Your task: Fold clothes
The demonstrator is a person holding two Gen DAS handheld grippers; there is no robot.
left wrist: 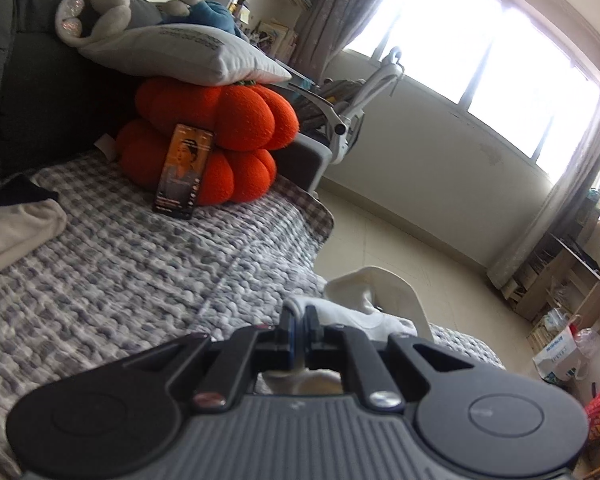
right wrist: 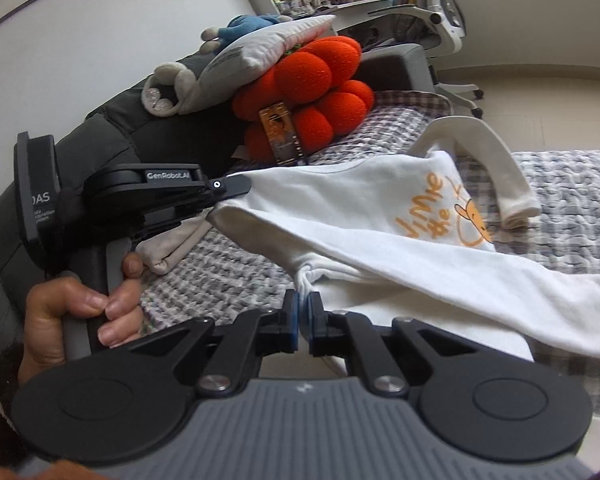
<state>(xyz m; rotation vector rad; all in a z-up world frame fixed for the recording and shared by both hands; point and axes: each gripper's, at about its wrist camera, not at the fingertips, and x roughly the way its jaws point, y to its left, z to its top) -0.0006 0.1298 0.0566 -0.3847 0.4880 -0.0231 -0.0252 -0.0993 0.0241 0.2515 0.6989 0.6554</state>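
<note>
White cotton top: (right wrist: 380, 204) long-sleeved, orange print on the chest, lifted off the bed and stretched between both tongs; one sleeve loops up at the far end, another trails off to the right edge.
Left gripper: (right wrist: 230, 196) jaws pinched tight on one edge of the top, fabric bunched at the tips; seen side-on in the right wrist view, w/ a person's hand (right wrist: 80, 312) wrapped round its handle. In its own view (left wrist: 300, 316) the blue pads sit closed w/ white cloth poking up past them.
Right gripper: (right wrist: 302, 308) jaws closed too, only a thin gap btwn the blue pads; a gathered corner of the top is nipped at the tips.
Bed cover: (left wrist: 120, 272) grey-and-white check quilt, bare below the lifted top.
Other clothes: beige garment (left wrist: 16, 228) lying on the quilt at the left, w/ something dark just behind it.
Cushions: two orange pumpkin cushions (left wrist: 216, 136) stacked at the head end, a phone (left wrist: 182, 172) propped upright against them, screen lit.
On top: white pillow (left wrist: 188, 56) resting on the cushions, grey plush toy (left wrist: 96, 12) beside it.
Background: office chair (left wrist: 356, 92) and bright window (left wrist: 480, 40).
</note>
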